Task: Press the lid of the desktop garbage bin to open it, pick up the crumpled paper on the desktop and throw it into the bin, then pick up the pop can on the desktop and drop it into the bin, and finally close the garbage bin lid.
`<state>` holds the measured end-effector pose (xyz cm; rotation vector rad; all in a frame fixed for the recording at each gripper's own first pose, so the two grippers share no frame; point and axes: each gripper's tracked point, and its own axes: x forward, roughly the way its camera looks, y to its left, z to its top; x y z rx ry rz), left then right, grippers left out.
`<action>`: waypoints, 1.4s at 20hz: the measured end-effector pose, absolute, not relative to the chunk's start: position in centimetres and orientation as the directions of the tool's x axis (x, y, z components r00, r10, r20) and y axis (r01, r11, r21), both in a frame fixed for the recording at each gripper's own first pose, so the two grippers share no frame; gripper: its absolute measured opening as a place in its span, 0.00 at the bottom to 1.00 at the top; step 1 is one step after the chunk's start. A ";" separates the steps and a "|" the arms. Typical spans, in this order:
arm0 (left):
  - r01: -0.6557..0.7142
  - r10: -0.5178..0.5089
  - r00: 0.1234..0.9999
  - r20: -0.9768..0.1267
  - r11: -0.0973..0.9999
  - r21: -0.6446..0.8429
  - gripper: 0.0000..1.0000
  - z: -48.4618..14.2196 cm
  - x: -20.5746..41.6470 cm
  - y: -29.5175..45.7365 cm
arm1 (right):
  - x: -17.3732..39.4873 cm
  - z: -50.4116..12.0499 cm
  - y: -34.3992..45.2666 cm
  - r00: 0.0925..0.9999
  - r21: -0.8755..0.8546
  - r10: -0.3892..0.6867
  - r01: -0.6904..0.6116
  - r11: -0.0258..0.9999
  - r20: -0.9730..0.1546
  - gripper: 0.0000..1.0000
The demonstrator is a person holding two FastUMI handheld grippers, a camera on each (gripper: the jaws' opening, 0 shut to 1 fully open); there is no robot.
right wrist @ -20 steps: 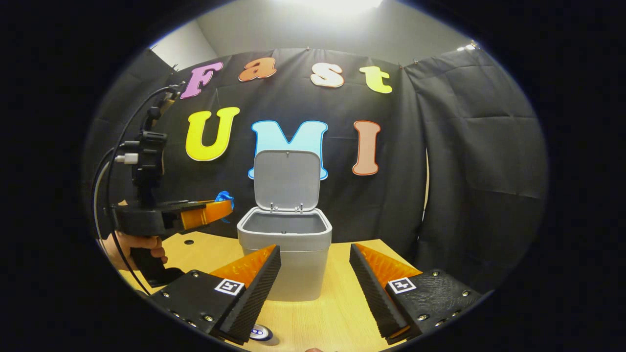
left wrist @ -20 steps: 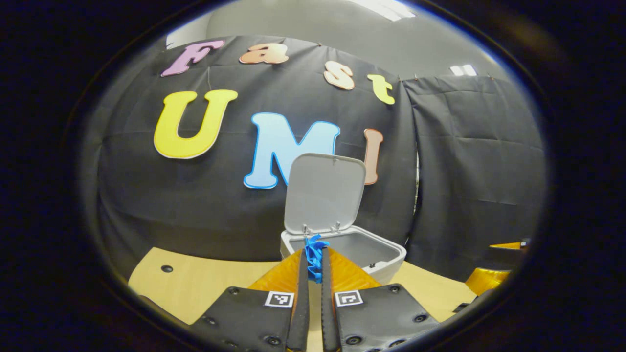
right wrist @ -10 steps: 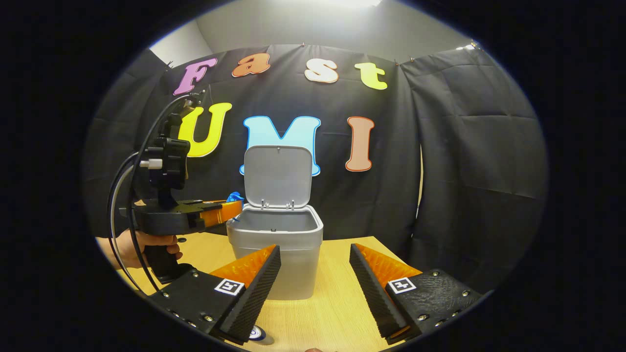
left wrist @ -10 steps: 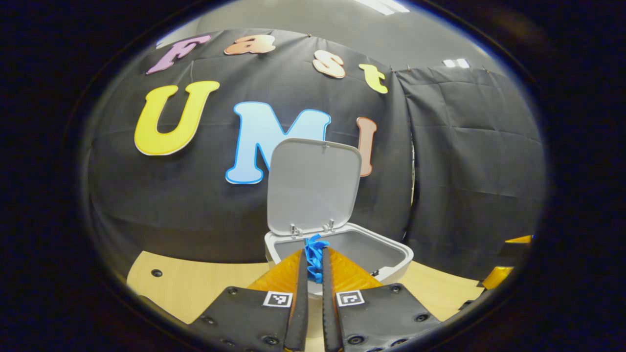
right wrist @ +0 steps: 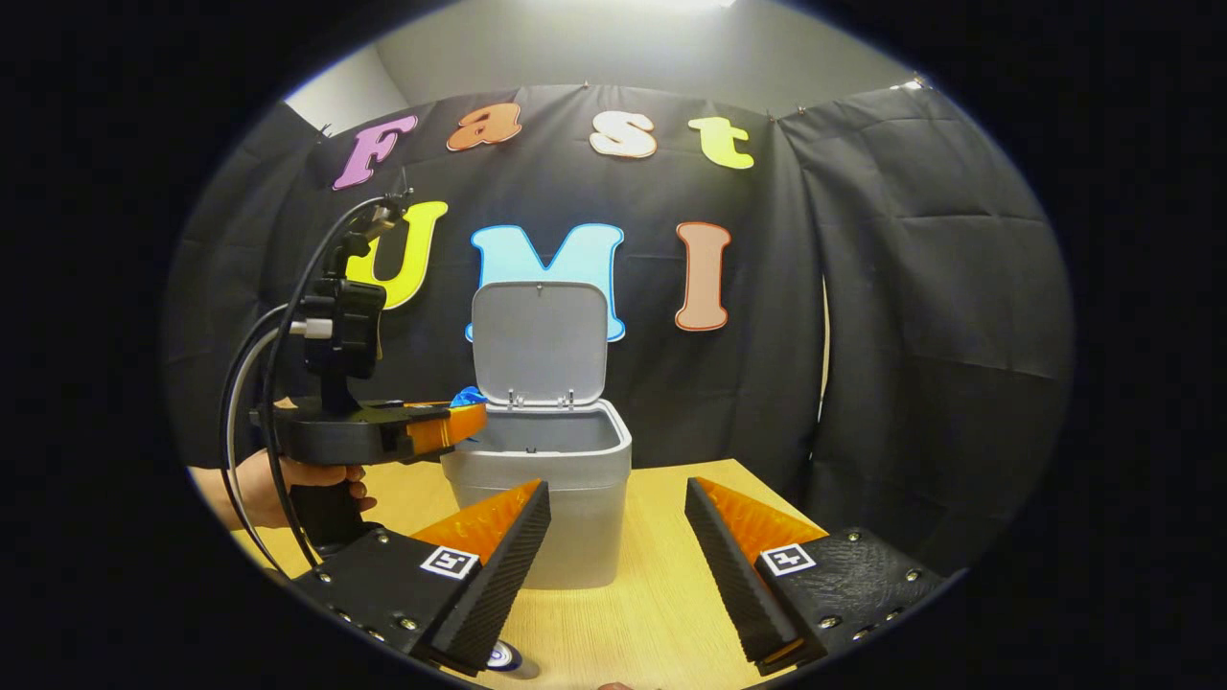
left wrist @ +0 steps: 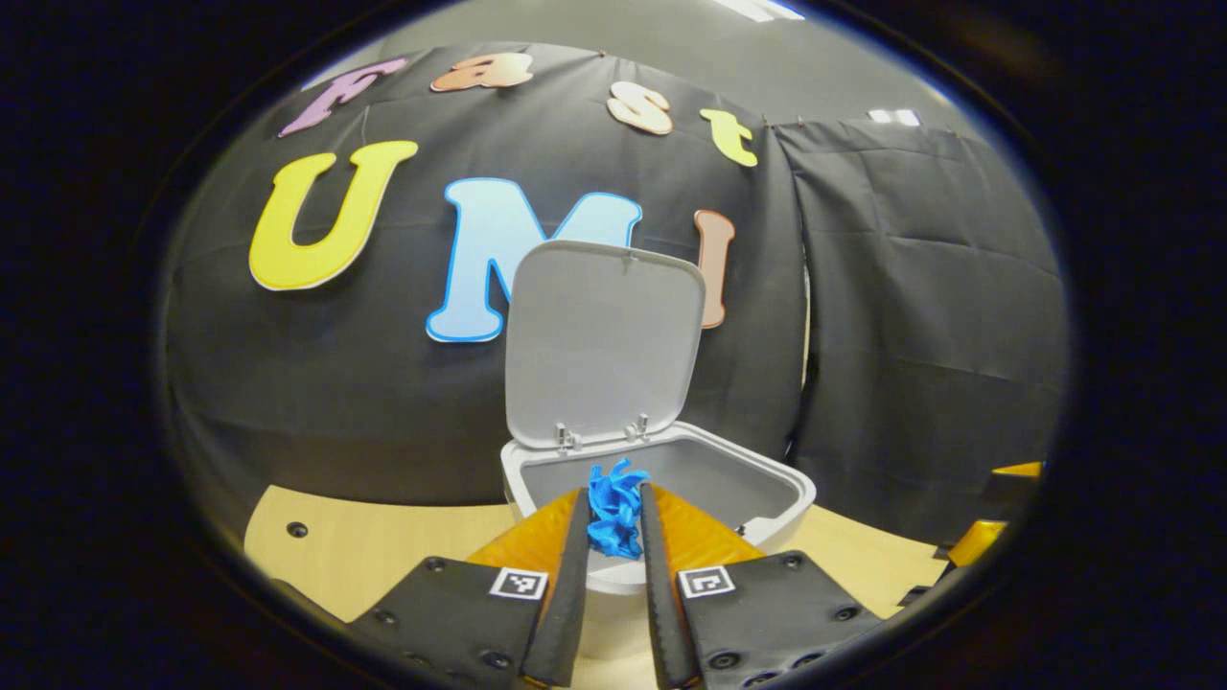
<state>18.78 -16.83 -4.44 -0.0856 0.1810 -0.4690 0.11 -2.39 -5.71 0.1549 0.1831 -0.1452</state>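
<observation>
Blue crumpled paper (left wrist: 615, 510) pinched between both fingers of the left gripper (left wrist: 613, 522), held just above the near rim of the open bin (left wrist: 661, 479). Seen from the right gripper view as a blue scrap (right wrist: 467, 395) at the bin's left edge, with a hand (right wrist: 288, 479) on the handle. Bin lid (right wrist: 540, 340) standing upright at the back. Right gripper (right wrist: 618, 508) in front of the bin, fingers spread wide, holding nothing. Can (right wrist: 505, 657) below the bin on the table (right wrist: 633, 613), partly hidden.
</observation>
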 end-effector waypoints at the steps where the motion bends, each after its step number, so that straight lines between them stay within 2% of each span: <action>1: 0.437 -0.453 0.878 -0.156 0.891 -0.127 0.36 -4.6 18.9 -16.7 | 0.2 -5.7 -2.4 0.973 0.138 -0.128 0.156 0.978 -0.193 0.92; 5: 0.443 -0.462 0.872 -0.161 0.886 -0.140 0.40 -4.9 18.7 -17.0 | 0.1 -5.8 -2.4 0.973 0.135 -0.122 0.150 0.979 -0.194 0.92; 6: 0.444 -0.463 0.872 -0.160 0.885 -0.142 0.46 -4.9 18.6 -17.1 | 0.0 -5.8 -2.3 0.974 0.139 -0.119 0.148 0.979 -0.193 0.92; 7: 0.446 -0.466 0.871 -0.155 0.883 -0.145 0.48 -4.7 18.6 -17.2 | 0.0 -5.9 -2.1 0.974 0.142 -0.116 0.145 0.979 -0.192 0.92; 10: 0.451 -0.471 0.870 -0.145 0.880 -0.151 0.78 -4.5 18.3 -17.4 | -0.1 -6.0 -2.1 0.975 0.144 -0.109 0.138 0.980 -0.192 0.92; 12: 0.445 -0.465 0.875 -0.135 0.882 -0.155 0.87 -4.2 18.1 -17.1 | -0.1 -5.9 -2.0 0.976 0.143 -0.106 0.134 0.981 -0.190 0.92; 17: 0.410 -0.433 0.891 -0.136 0.896 -0.169 0.87 -4.1 17.4 -16.1 | -0.5 -6.0 -1.7 0.978 0.142 -0.088 0.116 0.983 -0.190 0.92; 18: 0.400 -0.423 0.897 -0.131 0.901 -0.169 0.94 -3.9 17.2 -15.8 | -0.6 -6.1 -1.6 0.978 0.140 -0.086 0.113 0.984 -0.191 0.92; 20: 0.375 -0.395 0.911 -0.118 0.913 -0.164 0.92 -3.6 16.7 -14.9 | -0.8 -6.0 -1.7 0.979 0.144 -0.081 0.109 0.984 -0.188 0.92; 28: 0.271 -0.280 0.957 -0.074 0.956 -0.114 0.96 -1.8 13.6 -10.5 | -1.7 -7.0 -0.2 0.979 0.151 -0.032 0.063 0.987 -0.202 0.92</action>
